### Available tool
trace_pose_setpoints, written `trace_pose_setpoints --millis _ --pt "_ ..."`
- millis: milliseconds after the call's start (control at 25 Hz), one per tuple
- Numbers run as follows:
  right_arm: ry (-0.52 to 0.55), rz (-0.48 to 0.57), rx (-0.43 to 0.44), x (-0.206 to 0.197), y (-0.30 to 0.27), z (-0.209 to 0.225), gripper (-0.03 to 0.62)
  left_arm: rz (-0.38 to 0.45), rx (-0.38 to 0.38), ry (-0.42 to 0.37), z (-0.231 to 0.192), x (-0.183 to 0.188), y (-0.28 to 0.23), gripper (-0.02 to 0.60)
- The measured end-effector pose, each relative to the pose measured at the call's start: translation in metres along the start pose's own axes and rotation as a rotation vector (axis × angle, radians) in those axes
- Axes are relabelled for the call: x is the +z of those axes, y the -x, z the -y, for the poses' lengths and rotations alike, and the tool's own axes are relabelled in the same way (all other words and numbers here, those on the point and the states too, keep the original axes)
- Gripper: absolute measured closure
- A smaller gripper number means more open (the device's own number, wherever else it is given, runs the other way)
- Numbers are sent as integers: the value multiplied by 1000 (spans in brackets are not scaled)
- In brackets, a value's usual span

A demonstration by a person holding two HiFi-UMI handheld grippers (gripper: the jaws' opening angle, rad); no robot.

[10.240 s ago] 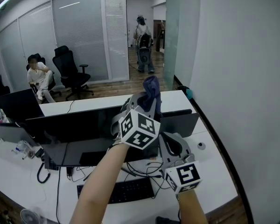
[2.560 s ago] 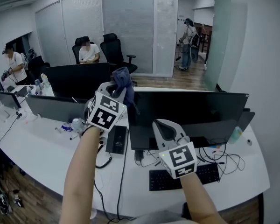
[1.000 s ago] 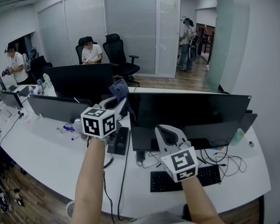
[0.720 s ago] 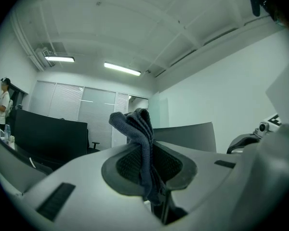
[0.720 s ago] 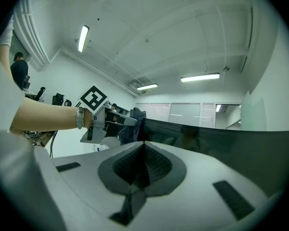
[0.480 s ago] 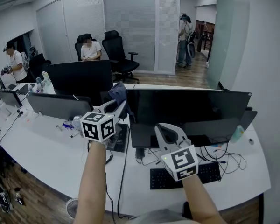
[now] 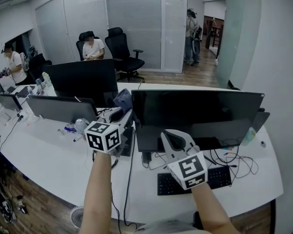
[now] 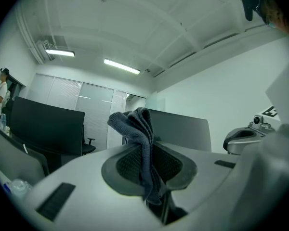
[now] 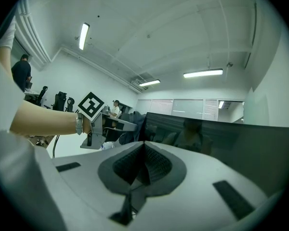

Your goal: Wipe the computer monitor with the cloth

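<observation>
The left gripper [image 7: 126,114] is clamped on a dark blue cloth [image 7: 123,100]. In the left gripper view the jaws are pressed together on the cloth's lower part, and the rest stands up above them in a crumpled fold that droops to the left. A short tail hangs below the pads.

From the head view, this gripper is raised above the white bench [image 7: 49,156]. It points up and to the right, toward the upper left corner of the wide black monitor [image 7: 200,112]. The cloth sits just beside the monitor's left edge. No view shows whether it touches the screen.

The right gripper [image 7: 169,135] is held lower, in front of the lower left part of the same monitor. Its jaws are together with nothing between them. Its own view looks along the dark screen and shows the left gripper and the cloth at the screen's far end.

A black keyboard [image 7: 219,177] lies on the bench below the monitor, partly behind the right gripper, with loose cables beside it. Another dark monitor [image 7: 83,79] stands further back on the left.
</observation>
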State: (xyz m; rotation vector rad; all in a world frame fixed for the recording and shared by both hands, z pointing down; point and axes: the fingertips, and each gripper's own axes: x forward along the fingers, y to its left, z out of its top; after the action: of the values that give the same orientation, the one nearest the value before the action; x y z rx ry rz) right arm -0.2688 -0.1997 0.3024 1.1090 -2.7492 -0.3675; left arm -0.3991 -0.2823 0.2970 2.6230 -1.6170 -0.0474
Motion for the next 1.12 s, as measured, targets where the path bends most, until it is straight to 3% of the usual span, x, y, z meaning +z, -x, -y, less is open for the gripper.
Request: trace_pose_setpoints --millis 1120 --pt "-54 -113 72 -71 7 -37 586 -37 -10 -17 0 -56 3 522"
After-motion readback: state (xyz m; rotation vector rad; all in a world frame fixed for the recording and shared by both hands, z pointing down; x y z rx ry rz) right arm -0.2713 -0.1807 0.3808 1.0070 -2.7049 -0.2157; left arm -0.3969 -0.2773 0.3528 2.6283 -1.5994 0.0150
